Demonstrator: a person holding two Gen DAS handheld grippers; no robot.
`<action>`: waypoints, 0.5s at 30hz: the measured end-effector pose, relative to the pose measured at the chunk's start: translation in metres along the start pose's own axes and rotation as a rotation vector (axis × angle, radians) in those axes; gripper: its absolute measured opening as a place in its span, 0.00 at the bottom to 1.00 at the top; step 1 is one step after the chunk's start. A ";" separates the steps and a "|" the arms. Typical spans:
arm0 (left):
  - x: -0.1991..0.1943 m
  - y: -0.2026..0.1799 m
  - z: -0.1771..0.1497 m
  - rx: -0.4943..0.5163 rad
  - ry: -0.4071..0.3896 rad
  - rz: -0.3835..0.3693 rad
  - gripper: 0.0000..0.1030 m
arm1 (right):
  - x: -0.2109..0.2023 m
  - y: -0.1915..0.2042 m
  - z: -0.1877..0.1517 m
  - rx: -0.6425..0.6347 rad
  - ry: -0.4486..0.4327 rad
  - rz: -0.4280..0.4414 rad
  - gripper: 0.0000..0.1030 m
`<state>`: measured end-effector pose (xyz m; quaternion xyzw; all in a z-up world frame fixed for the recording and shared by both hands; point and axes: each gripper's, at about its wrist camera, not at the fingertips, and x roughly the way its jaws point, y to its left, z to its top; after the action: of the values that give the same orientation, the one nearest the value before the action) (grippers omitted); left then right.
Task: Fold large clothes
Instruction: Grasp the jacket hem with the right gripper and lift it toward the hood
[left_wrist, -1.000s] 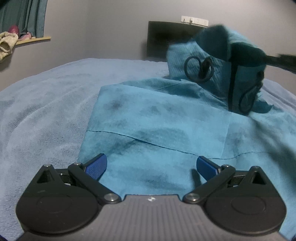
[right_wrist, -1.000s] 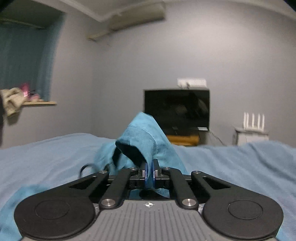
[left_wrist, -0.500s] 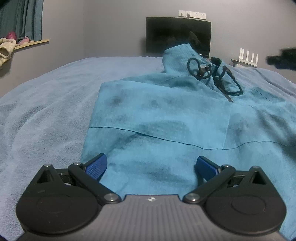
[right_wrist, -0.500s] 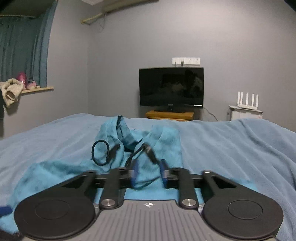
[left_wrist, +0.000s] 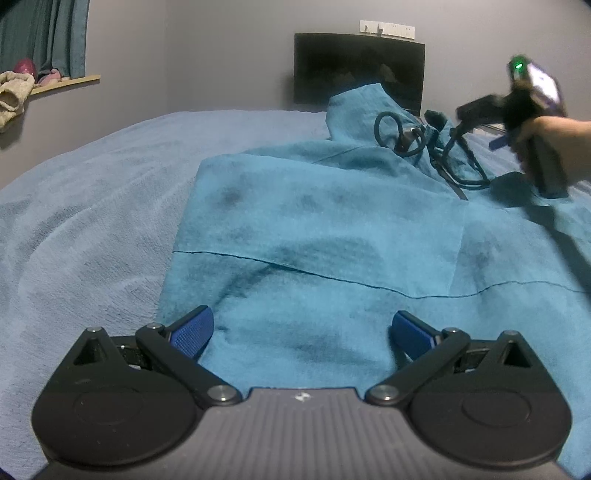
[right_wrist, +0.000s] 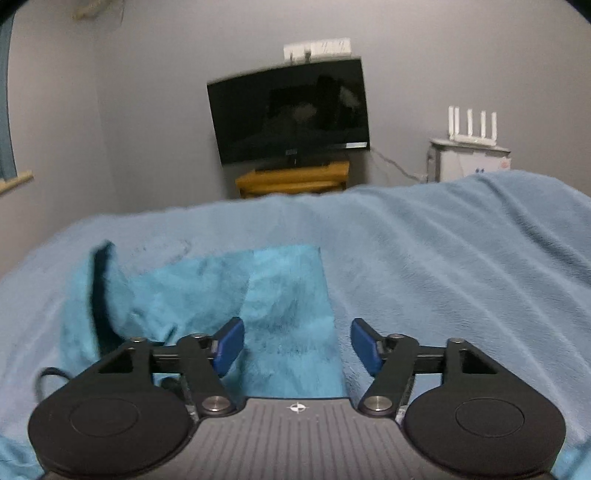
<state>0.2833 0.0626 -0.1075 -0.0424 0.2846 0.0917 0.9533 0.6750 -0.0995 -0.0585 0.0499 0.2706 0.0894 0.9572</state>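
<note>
A large teal hooded garment (left_wrist: 317, 229) lies spread on the light blue blanket (left_wrist: 92, 206), its hood (left_wrist: 354, 110) and black drawcords (left_wrist: 402, 136) resting at the far end. My left gripper (left_wrist: 301, 332) hovers open just over the garment's near hem, with only flat cloth beneath its blue pads. My right gripper (right_wrist: 297, 343) has its jaws opening, with nothing pinched between them, above a folded teal part (right_wrist: 288, 295) of the garment. In the left wrist view the right gripper (left_wrist: 480, 125) shows blurred at the far right, held by a hand (left_wrist: 550, 133).
The blanket (right_wrist: 461, 266) covers the whole bed and rises into a hump at the right. Beyond the bed stand a dark television (right_wrist: 291, 114) on a wooden stand (right_wrist: 295, 181) and a white router (right_wrist: 472, 125). A shelf (left_wrist: 66, 83) with cloths hangs on the left wall.
The right gripper let go of the raised hood, which dropped flat onto the garment. It then opened and swung away to the right. The left gripper stayed where it was.
</note>
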 end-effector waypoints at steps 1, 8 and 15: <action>0.001 0.000 -0.002 0.001 -0.006 0.000 1.00 | 0.013 -0.001 -0.001 -0.003 0.015 -0.008 0.79; 0.010 0.000 -0.011 -0.004 -0.037 -0.009 1.00 | 0.076 -0.017 0.003 0.172 0.117 0.090 0.93; 0.010 0.000 -0.011 -0.007 -0.038 -0.015 1.00 | 0.057 -0.009 0.005 0.144 0.034 0.182 0.08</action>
<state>0.2855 0.0624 -0.1226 -0.0461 0.2659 0.0864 0.9590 0.7267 -0.0973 -0.0841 0.1412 0.2869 0.1573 0.9344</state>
